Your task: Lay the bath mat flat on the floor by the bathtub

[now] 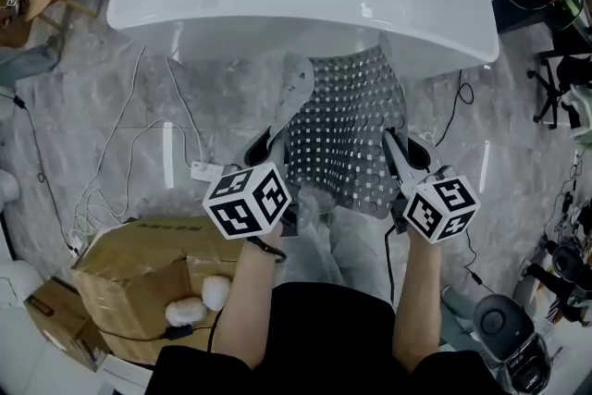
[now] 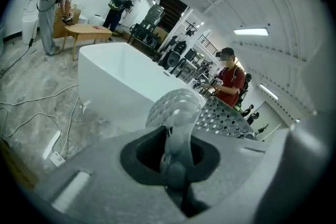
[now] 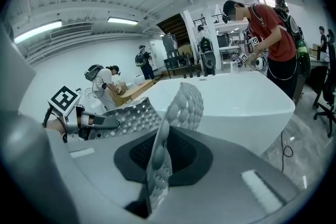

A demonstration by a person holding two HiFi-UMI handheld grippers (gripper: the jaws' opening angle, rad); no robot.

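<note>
Grey perforated rubber hangs between the two tongs: the bath mat is held up in the air in front of the person, over the marbled floor, with its far edge close to the wall of the white bathtub. It is not down yet.

The left gripper is clamped on the mat's left edge. In the left gripper view its jaws are pressed together on a strip of mat that curls up and over beyond them. The right gripper pinches the right edge the same way, with a band of mat standing upright between its closed jaws.

The step in hand looks like the lowering. To do it well:
- Keep both grippers level and ease them apart so the sheet is taut.
- Bring the far edge to the floor first, parallel to the tub wall.
- Then draw back towards the body so the rest rolls down without a fold.

The loose corners past each grip flop over and could tuck underneath, so watch them. White cables trail on the floor to the left, near a cardboard box, so keep the mat off them. Let go only once the mat rests flat
</note>
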